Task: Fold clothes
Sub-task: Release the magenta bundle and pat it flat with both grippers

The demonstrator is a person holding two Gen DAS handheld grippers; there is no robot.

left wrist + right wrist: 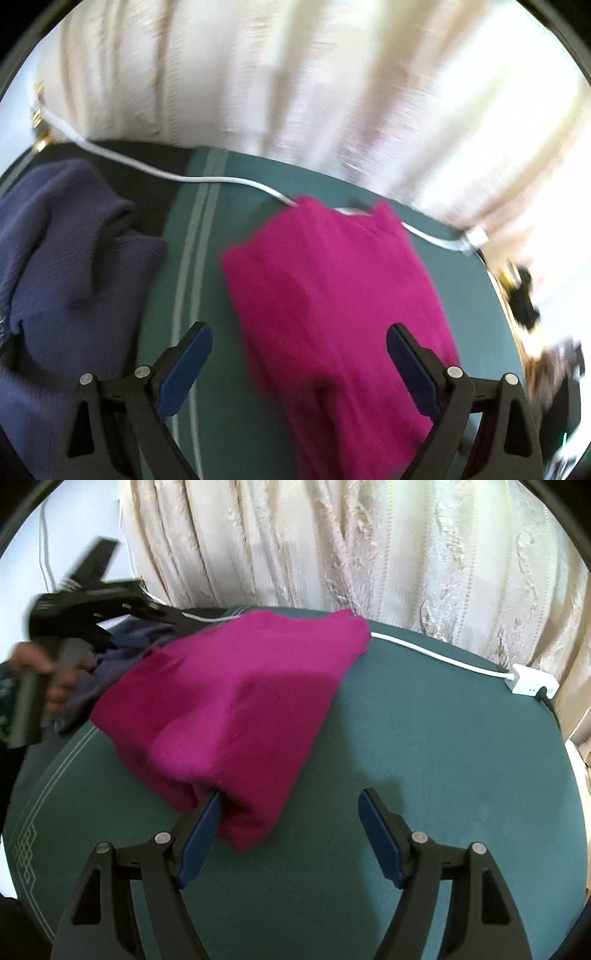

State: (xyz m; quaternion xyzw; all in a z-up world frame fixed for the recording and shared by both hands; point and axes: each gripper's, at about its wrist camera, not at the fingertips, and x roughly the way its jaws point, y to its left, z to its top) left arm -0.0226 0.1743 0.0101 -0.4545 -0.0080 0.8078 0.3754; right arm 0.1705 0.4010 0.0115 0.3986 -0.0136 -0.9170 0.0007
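magenta garment [236, 701] folded, long axis diagonal; both tongs [299, 363] [290, 832] apart, empty.

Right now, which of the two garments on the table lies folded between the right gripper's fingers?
The magenta garment: its folded corner sits inside the open right gripper. The navy garment lies crumpled at the table's far side.

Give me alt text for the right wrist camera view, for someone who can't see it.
A folded magenta garment lies on a teal tabletop, with the open right tongs at its near corner, one blue pad against the fabric. At far left, a hand holds the left tongs above a navy garment; cream curtains hang behind.
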